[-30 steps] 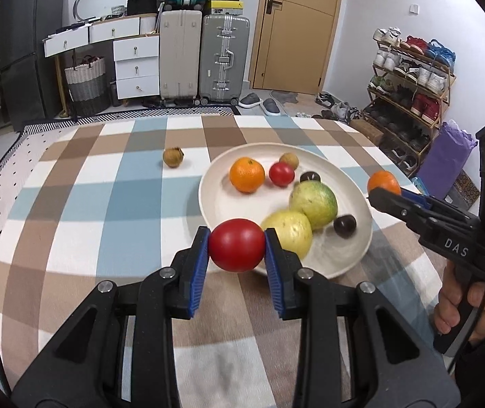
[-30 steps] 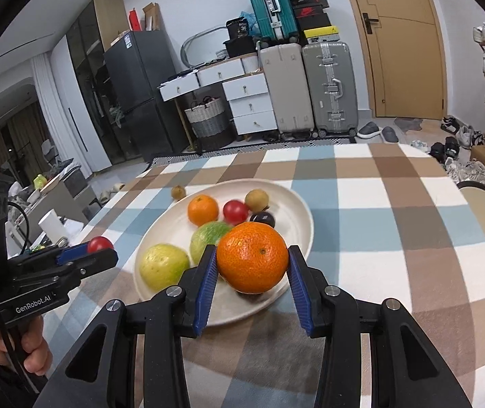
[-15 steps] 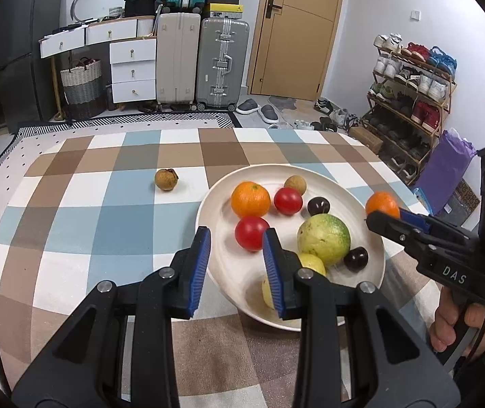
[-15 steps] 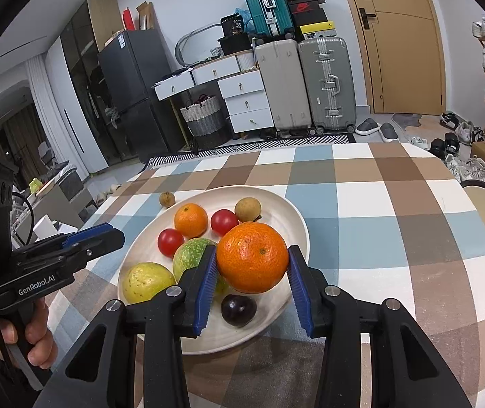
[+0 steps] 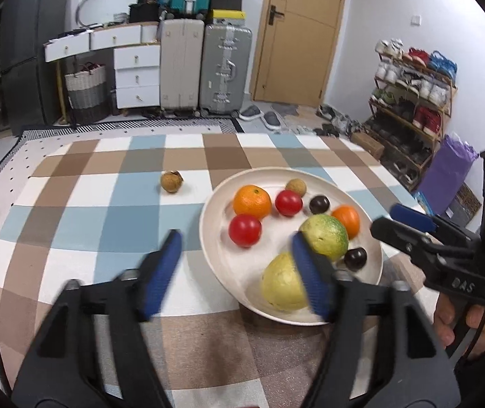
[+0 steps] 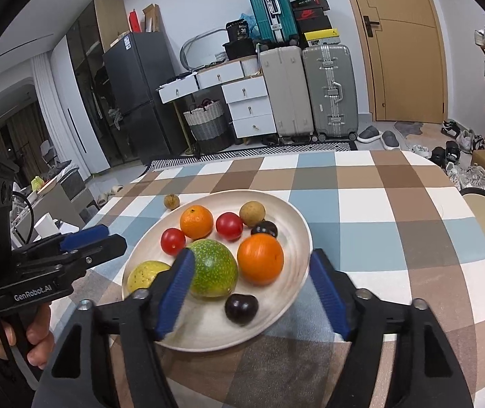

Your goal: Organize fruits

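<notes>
We find both the left gripper (image 5: 235, 268) and right gripper (image 6: 252, 292) released and empty; the small brown fruit (image 5: 171, 181) left of the plate (image 5: 215, 255) looks light, brittle-shelled, best pinched gently across its middle.

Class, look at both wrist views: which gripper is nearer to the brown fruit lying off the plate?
Left. The left gripper is open on the brown fruit's side of the plate; the right gripper is open at the plate's opposite side.
</notes>
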### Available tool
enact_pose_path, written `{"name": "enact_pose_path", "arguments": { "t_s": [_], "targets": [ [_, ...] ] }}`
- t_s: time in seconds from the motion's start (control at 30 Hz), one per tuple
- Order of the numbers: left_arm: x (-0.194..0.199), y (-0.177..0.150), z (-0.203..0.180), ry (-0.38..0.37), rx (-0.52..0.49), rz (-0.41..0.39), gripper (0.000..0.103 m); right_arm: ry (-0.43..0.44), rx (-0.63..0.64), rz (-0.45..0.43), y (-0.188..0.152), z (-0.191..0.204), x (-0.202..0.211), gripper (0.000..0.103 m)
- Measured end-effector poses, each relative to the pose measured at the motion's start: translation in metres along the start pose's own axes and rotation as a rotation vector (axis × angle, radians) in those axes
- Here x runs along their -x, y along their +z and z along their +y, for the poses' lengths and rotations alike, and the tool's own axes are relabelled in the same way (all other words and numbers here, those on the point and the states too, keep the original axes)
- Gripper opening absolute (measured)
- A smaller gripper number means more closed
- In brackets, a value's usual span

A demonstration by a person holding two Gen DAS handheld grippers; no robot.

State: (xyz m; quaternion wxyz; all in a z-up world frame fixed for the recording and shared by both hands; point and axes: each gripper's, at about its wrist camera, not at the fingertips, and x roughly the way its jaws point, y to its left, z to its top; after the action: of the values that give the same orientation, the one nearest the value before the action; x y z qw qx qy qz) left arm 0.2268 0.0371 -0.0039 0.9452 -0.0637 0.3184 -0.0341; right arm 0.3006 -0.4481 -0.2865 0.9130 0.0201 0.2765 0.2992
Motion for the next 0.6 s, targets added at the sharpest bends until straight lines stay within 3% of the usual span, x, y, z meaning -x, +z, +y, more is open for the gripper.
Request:
{"name": "enact_pose_path", "arguments": {
  "t_s": [0.07,0.17,0.3,0.6],
  "targets": [
    [0.006,-0.002,0.002,-0.005,0.009,-0.019,0.081,-0.007,0.007,-0.007,-0.002,0.002,0.003,0.091],
    [0.011,-0.006,0.004,-0.021,0.018,-0.018,0.085,-0.007,0.013,-0.006,-0.004,0.003,0.007,0.1],
    [0.016,-0.009,0.002,-0.009,0.012,-0.018,0.102,-0.006,0.017,-0.006,-0.006,0.004,0.009,0.103],
    [0.028,-0.02,0.001,0.014,-0.001,-0.039,0.103,-0.005,0.03,-0.02,-0.011,0.006,0.015,0.103]
  ]
}}
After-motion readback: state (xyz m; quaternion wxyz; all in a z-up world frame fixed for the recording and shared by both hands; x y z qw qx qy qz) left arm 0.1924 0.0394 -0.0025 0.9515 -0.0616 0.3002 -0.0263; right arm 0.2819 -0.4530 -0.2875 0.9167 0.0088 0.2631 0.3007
